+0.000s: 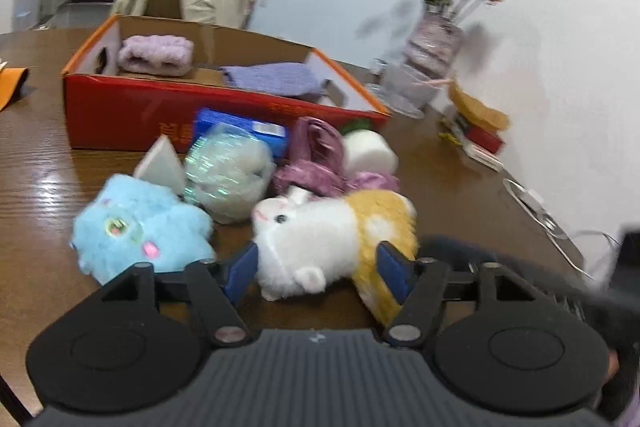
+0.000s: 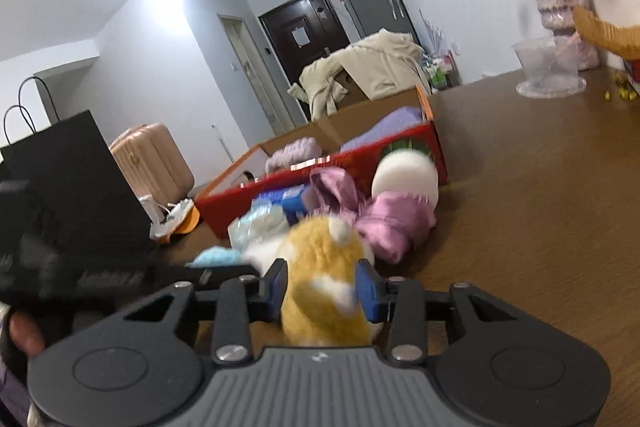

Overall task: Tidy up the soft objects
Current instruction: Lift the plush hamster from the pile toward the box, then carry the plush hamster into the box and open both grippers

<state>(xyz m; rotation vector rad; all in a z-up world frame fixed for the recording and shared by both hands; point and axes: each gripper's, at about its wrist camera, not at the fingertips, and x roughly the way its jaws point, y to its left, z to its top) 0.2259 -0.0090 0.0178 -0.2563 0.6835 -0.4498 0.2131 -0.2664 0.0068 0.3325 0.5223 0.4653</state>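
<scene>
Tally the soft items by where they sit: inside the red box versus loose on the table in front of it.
In the red box: 2 (rolled lilac towel, folded purple cloth)
Loose: 5 (blue plush, white-and-yellow plush, wrapped white bundle, pink satin cloth, white foam roll)
Total: 7

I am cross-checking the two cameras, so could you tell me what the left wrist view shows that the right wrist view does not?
Only the left wrist view shows the blue plush toy's face and the hamster plush's white face.

Only the right wrist view shows a black paper bag and a pink suitcase.

Both show the hamster plush between a hand-held gripper's jaws, the red box, the purple cloth and the vase of flowers.
</scene>
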